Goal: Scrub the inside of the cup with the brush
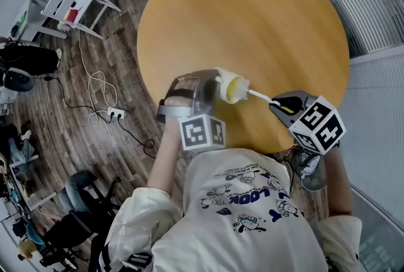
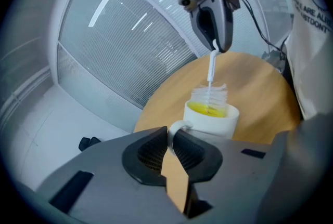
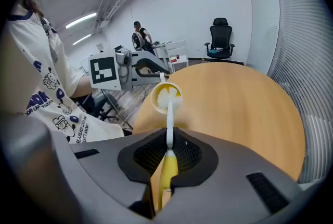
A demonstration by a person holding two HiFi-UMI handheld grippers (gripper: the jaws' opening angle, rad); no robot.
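Your left gripper [image 2: 169, 154] pinches the cup [image 2: 210, 120] by its handle. It holds the cup tipped over the near edge of the table [image 1: 252, 18], mouth toward your right gripper [image 3: 167, 163]. That gripper's jaws clamp the brush [image 3: 169, 114] by its yellow handle, and the white bristles sit at the cup's mouth, partly inside.

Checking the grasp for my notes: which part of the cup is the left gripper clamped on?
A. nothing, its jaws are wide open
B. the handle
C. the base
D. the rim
B: in the left gripper view, the left gripper has its jaws pinched on the white loop handle of the cup.
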